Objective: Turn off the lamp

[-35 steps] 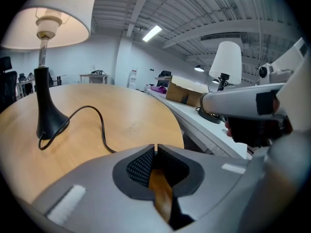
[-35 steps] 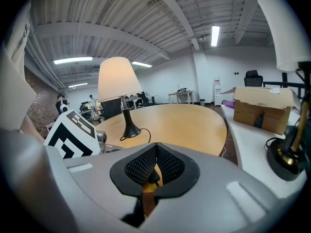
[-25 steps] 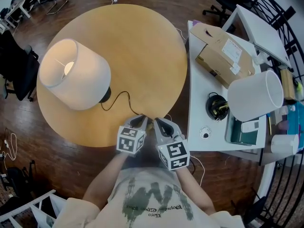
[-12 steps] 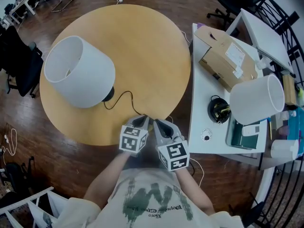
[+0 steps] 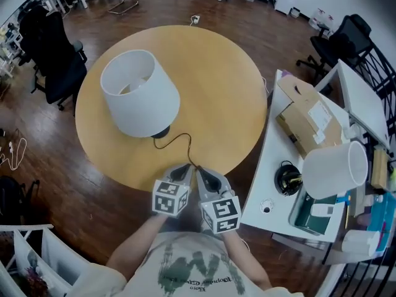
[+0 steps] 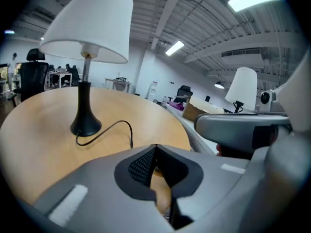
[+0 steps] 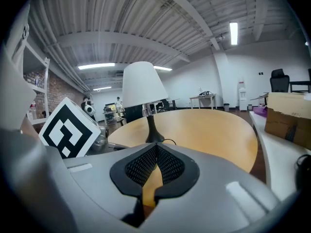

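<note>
Left hand-held gripper (image 5: pixel 184 167) and right hand-held gripper (image 5: pixel 203 173), both closed on nothing, hover clear of the lamp (image 5: pixel 139 101) — no glow in it — so the task looks done.

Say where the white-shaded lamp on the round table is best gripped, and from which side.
Probably the slim black stem, taken level from the side, below the shade: it stands upright and narrow, while shade and base look too wide.

Shirt print (image 5: pixel 197 279) and box label (image 5: pixel 320 114) both illegible.
</note>
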{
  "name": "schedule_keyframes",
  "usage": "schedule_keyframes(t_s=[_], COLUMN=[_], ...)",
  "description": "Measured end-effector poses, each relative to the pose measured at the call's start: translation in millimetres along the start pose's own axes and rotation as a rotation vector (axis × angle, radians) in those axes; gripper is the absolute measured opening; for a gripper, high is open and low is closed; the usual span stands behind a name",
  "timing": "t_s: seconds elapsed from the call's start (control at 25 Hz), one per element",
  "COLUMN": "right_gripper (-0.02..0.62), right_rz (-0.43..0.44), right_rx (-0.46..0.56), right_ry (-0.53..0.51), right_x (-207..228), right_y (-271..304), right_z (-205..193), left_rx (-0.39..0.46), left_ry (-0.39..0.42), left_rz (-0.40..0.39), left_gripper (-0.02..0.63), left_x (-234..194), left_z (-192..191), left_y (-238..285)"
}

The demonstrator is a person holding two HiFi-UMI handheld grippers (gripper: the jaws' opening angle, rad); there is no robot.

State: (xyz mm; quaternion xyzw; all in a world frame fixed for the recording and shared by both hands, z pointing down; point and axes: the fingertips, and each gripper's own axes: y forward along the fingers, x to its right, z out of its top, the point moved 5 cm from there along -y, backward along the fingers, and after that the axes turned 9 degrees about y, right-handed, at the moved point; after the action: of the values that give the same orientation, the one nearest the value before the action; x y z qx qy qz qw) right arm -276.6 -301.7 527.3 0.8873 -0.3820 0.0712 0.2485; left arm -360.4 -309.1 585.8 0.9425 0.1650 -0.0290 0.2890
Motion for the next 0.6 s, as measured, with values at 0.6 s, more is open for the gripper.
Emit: schedule_keyframes(t_s=[0.6], right_gripper=[0.000], right_rz=[0.282], right_rx=[0.038], right_ry=[-0.127], right_x=[-47.4], right_y=[-24.1], right_z=[17.6], left_rx=[0.236], left_ry=[-0.076], left_rz=[0.319], left_gripper=[0.000], left_x=[21.2], left_z=[22.4], left_y=[-101.8])
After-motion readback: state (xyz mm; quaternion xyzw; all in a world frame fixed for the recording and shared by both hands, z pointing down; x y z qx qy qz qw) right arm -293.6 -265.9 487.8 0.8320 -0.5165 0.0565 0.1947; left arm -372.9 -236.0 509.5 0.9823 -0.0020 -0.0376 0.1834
